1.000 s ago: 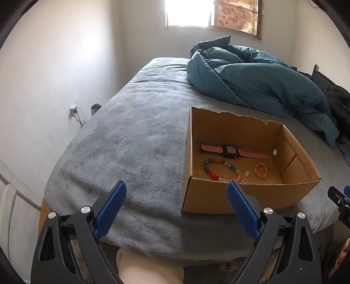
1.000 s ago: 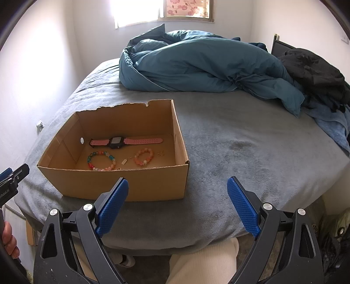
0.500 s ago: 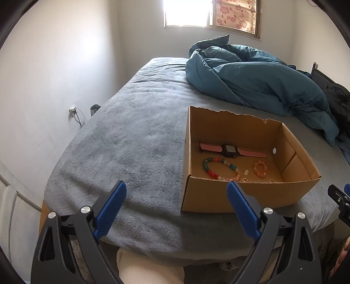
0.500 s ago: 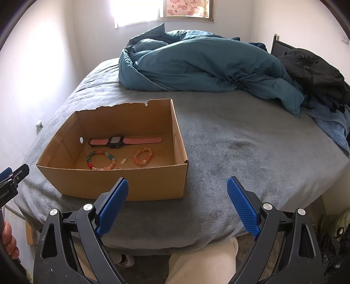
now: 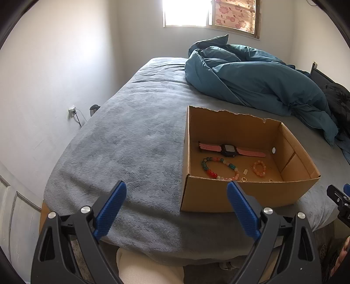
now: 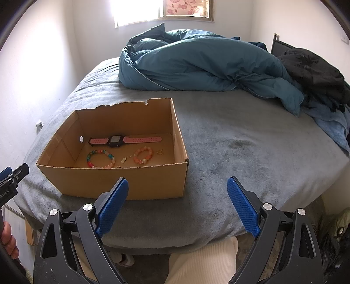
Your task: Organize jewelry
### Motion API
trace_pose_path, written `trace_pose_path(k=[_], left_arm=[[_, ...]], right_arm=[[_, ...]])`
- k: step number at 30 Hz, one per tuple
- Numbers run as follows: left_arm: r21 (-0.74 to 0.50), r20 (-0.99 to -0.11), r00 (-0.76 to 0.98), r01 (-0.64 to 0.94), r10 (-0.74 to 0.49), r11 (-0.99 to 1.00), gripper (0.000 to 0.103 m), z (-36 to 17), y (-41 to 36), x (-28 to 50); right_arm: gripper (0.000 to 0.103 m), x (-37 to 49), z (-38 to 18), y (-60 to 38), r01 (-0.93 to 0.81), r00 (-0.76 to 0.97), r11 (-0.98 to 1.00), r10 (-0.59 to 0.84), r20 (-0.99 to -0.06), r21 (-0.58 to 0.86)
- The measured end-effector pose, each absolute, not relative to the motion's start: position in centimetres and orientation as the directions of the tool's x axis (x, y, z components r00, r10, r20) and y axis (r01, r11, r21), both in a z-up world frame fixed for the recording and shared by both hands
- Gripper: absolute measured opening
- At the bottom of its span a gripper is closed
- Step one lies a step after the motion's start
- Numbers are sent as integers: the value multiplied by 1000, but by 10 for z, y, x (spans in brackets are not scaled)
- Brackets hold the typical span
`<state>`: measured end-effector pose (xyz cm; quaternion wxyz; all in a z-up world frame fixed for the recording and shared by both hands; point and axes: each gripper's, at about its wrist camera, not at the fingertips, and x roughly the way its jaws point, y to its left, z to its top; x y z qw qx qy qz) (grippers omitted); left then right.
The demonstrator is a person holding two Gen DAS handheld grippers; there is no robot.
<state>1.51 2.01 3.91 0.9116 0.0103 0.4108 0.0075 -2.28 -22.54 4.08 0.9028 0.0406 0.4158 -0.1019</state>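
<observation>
Setting: a cardboard box (image 5: 245, 197) is seen resting on a bed (image 5: 131, 139) covered with a grey-blue plush blanket, near the bed's near edge.
Box: open-topped, with a torn far rim; a small round white sticker is seen on one inner side wall.
Watch: a pink-strapped watch (image 6: 122, 140) with a dark face is laid flat along the far part of the box floor.
Beaded bracelets: a multicoloured bead bracelet (image 6: 101, 158) and a smaller orange bead bracelet (image 6: 143, 155) are laid nearer the front wall, apart from each other, with a small tag between them.
Small pieces: tiny gold-coloured items (image 6: 160, 151) are seen just right of the orange bracelet; their kind cannot be told.
Left claw (image 5: 176, 209): held wide and empty, low over the near edge of the bed, left of the box's near corner.
Right claw (image 6: 177, 206): held wide and empty, in front of the box's right end, above a cream-trousered knee (image 6: 203, 262).
Background: a rumpled teal duvet (image 6: 196, 63) is piled at the far end of the bed, dark clothing (image 6: 310, 72) to its right, under a bright window (image 5: 186, 13) with a floral curtain.
</observation>
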Motion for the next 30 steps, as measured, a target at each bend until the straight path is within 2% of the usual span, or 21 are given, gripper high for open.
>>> trace_pose_path(k=[30], left_arm=[[25, -749, 662, 1, 18, 1000, 91, 41, 18, 15]], right_arm=[[88, -25, 42, -228, 222, 634, 975, -149, -759, -7]])
